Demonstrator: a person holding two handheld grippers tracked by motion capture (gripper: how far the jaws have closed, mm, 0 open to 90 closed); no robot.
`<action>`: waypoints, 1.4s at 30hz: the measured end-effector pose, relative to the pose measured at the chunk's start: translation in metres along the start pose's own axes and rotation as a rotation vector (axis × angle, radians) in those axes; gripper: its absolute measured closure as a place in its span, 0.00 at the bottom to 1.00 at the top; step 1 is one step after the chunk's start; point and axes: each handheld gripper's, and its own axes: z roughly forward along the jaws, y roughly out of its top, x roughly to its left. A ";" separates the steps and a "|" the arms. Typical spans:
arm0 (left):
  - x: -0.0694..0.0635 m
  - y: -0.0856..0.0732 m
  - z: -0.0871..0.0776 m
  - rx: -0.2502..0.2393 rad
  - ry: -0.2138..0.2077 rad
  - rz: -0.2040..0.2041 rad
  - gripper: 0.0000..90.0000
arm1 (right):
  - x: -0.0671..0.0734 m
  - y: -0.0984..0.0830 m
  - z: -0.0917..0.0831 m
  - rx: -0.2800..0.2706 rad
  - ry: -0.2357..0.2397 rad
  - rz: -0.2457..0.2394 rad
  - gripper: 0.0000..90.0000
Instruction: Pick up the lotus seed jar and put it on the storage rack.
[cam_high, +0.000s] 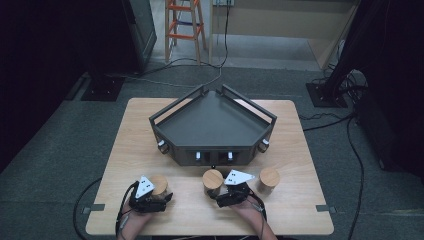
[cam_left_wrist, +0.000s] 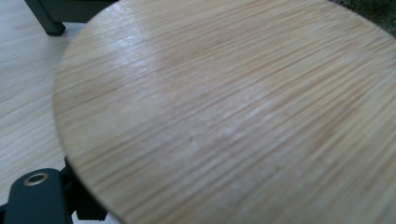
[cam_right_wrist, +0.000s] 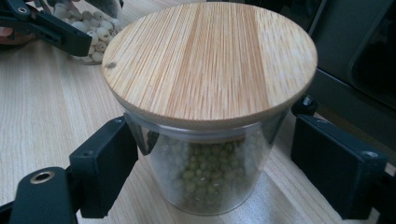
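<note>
L tool (cam_high: 150, 196) clamped on white-bead jar (cam_high: 160, 185); R tool (cam_high: 231, 192) jaws apart round green-bean jar (cam_right_wrist: 210, 172).

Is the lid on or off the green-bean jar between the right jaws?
On: the bamboo lid sits flat across the upright jar rim.

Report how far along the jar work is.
Done: nothing; the dark tray holds no jars. In hand: right tool straddles the green-bean jar, unclamped; left tool is at the left jar. Left: right-hand jar untouched.
</note>
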 end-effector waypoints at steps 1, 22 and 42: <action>0.000 0.000 0.000 -0.003 0.000 -0.003 0.13 | 0.000 0.000 0.000 0.000 0.000 0.000 0.17; -0.002 0.000 0.000 -0.002 0.007 0.009 0.15 | 0.003 0.000 0.000 0.002 -0.011 -0.001 0.17; -0.001 -0.003 0.000 -0.021 0.005 0.009 0.28 | 0.005 0.001 0.001 0.006 -0.020 -0.007 0.17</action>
